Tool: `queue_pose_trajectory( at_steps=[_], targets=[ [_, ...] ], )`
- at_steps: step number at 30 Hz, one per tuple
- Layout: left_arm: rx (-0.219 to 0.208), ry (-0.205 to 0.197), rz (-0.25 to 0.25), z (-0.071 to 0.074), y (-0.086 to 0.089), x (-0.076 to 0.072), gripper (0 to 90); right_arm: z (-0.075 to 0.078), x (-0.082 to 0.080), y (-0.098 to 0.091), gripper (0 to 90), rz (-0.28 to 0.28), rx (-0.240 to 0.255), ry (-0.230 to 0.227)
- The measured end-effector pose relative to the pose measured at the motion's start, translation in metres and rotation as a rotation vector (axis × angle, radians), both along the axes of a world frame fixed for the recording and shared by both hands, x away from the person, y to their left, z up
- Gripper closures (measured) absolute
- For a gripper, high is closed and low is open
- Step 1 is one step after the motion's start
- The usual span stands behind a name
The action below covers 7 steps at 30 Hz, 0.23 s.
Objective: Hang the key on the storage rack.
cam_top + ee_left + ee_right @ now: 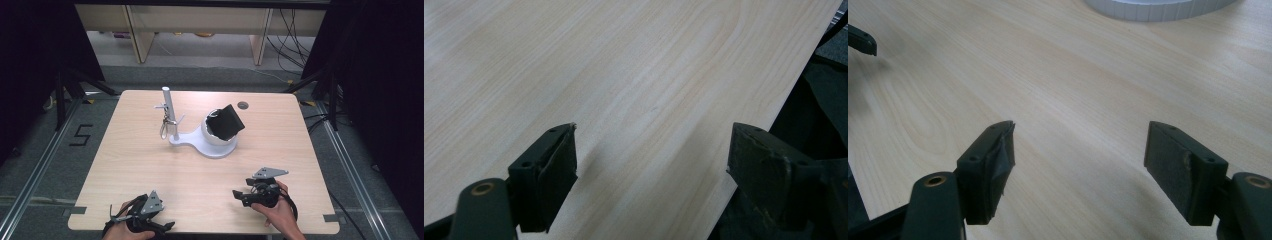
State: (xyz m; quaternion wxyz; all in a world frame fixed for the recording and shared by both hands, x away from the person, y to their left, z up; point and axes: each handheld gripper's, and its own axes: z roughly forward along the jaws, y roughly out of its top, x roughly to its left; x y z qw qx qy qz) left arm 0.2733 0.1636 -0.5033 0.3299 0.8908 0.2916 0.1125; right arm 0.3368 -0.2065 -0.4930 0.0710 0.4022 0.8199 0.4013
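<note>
Mid-table: white plastic stand (pixel 212 145) with post, black wallet-like block (pixel 226 121) in its cup | left gripper (pixel 651 150), right gripper (pixel 1078 150): jaws apart, empty | pale woodgrain table (pixel 150 165) between them bare

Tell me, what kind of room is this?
Probably a lab or workshop for recording hand tasks: a plain wooden table ringed by black curtains, metal rails on the grey floor, and loose cables behind.

Pale wood-grain table (pixel 150 165), white stand (pixel 210 145), black pouch (pixel 227 121), black grippers' fingers (pixel 990 165)

Both grippers (pixel 167 227) (pixel 239 195) low, jaws apart
</note>
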Motion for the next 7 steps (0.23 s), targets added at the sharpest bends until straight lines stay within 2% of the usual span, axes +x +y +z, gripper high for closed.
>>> queue_pose_trajectory(
  at_steps=[4, 5, 6, 7],
  targets=[
    [0.001, -0.001, 0.000, 0.0002, 0.0007, 0.0006, 19.4, -0.0001, 0.0001, 0.0000, 29.1, 0.000, 0.000, 0.000],
    [-0.007, 0.003, 0.011, -0.0004, 0.0002, 0.0002, 19.4, -0.0001, 0.0000, 0.0000, 29.1, 0.000, 0.001, 0.001],
    [-0.003, 0.013, 0.003, -0.0006, 0.0006, 0.0005, 19.3, -0.0003, 0.0001, 0.0002, 29.1, 0.002, 0.003, -0.003],
    [-0.001, 0.007, 0.010, -0.0013, 0.0007, 0.0008, 19.1, -0.0003, -0.0011, 0.0015, 29.1, -0.004, 0.019, 0.025]
  ],
)
